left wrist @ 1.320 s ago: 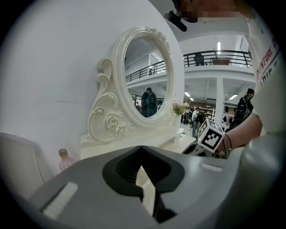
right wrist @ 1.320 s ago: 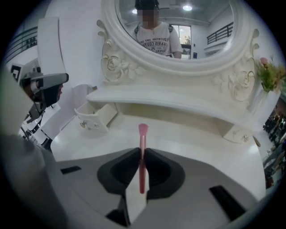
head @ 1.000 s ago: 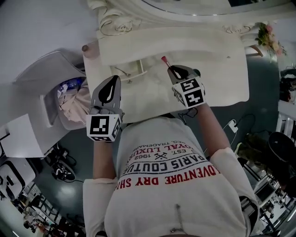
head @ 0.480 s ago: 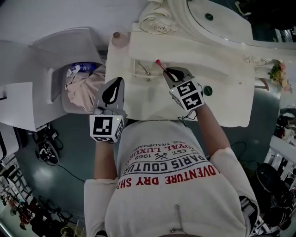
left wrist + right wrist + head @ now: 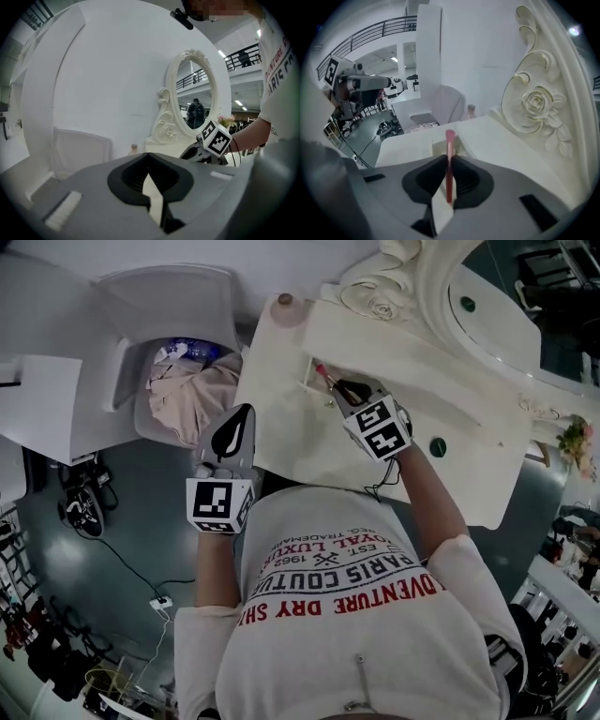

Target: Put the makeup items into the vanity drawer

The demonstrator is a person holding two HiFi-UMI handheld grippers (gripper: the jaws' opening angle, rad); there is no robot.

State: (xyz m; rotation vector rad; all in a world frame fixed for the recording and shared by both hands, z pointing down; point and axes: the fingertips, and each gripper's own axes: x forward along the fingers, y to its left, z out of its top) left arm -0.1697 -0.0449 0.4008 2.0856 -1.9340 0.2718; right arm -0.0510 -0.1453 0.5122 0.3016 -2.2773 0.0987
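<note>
We held a thin pink makeup stick (image 5: 449, 143) tight in our right tongs (image 5: 338, 387) right by the little drawer (image 5: 312, 389) of the white bench (image 5: 281, 432), not in yet, and our left tongs (image 5: 149, 157) were closed on nothing.

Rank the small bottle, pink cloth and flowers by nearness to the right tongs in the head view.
1. Small bottle, on the vanity corner, just beyond the right tongs.
2. Pink cloth, in the bin at left.
3. Flowers, far right edge.
</note>
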